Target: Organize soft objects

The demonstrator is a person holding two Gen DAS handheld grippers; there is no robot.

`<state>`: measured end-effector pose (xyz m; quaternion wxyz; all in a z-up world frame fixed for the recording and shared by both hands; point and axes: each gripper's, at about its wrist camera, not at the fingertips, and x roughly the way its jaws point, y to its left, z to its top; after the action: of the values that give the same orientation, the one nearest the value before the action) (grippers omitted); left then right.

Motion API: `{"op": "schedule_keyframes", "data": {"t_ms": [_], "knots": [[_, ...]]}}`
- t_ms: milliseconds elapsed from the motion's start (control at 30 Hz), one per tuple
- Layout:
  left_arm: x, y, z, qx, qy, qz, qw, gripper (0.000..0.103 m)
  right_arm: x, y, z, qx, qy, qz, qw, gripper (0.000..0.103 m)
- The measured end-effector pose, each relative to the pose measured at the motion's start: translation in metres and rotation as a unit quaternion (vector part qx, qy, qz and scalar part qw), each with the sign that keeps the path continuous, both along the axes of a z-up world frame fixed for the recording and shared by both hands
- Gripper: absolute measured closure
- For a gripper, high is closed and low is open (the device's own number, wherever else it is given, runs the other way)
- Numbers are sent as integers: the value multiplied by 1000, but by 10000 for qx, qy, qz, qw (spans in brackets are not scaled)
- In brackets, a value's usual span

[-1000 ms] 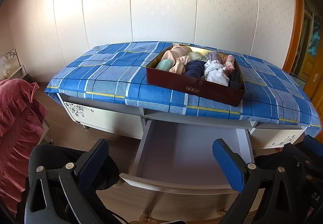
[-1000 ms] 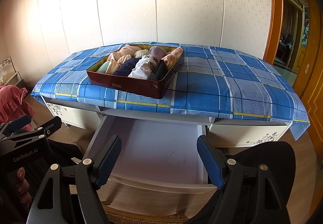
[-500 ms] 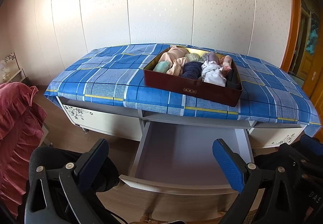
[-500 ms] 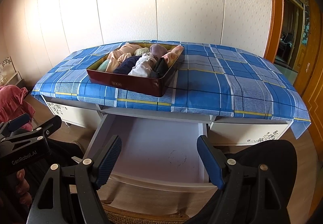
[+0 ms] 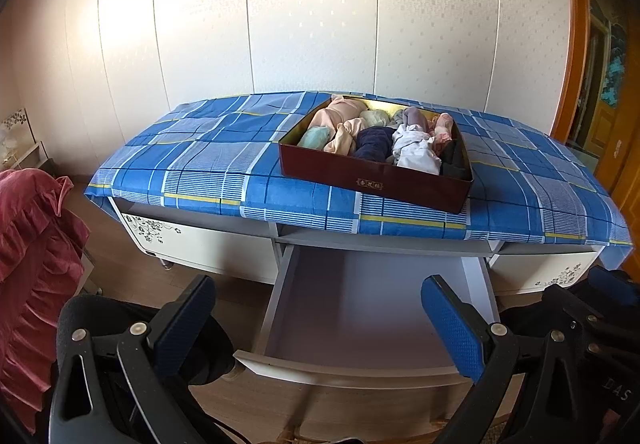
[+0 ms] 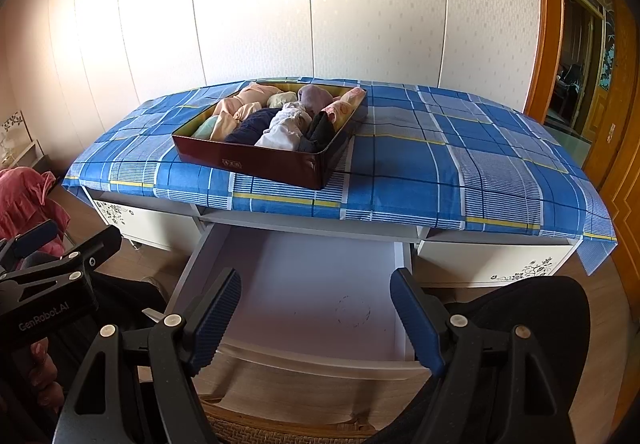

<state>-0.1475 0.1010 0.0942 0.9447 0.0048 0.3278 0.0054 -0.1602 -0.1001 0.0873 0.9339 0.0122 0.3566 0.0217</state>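
Observation:
A dark red box (image 5: 372, 179) (image 6: 256, 163) stands on the blue plaid cloth (image 5: 200, 159) (image 6: 440, 163) of a low white cabinet. It holds several rolled soft clothes (image 5: 376, 131) (image 6: 280, 119) in peach, green, navy, white and black. Below it a white drawer (image 5: 360, 308) (image 6: 312, 284) is pulled out with nothing in it. My left gripper (image 5: 320, 324) is open and empty, in front of the drawer. My right gripper (image 6: 316, 316) is open and empty, also in front of the drawer, well short of the box.
A red ruffled fabric (image 5: 28, 244) (image 6: 24, 195) hangs at the left. White wall panels stand behind the cabinet. A wooden door frame (image 6: 552, 23) is at the right. The left gripper's body (image 6: 48, 284) shows at the left of the right wrist view.
Both views have risen and tilted slightly, so the cabinet and box sit lower in frame. Both grippers stay open. Nothing on the cabinet has moved.

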Motion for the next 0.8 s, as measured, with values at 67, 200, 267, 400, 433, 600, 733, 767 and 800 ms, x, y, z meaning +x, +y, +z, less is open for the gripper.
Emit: {"op": "schedule_keyframes", "data": {"t_ms": [67,200,267,400,433,600,733,767,800], "knots": [[0,0,0,13,2,16,10000,0,0,0,0,-3,6,-1,10000,25],[0,0,-1,0,4,7,10000,0,1,0,-1,4,22,6,10000,25],[0,0,-1,0,-6,0,10000,0,1,0,-2,14,34,8,10000,25],[0,-1,-1,12,2,-20,10000,0,1,0,-2,16,45,14,10000,25],[0,-2,-1,13,0,-22,10000,0,1,0,-2,10,51,17,10000,25],[-1,-3,-1,25,-21,-40,10000,0,2,0,-3,16,63,16,10000,25],[-1,-5,0,26,-32,-31,10000,0,2,0,-3,36,82,11,10000,25],[-1,-5,0,28,-32,-29,10000,0,2,0,-3,40,86,11,10000,25],[-1,-5,0,29,-38,-31,10000,0,3,0,-4,46,93,15,9999,25]]}}
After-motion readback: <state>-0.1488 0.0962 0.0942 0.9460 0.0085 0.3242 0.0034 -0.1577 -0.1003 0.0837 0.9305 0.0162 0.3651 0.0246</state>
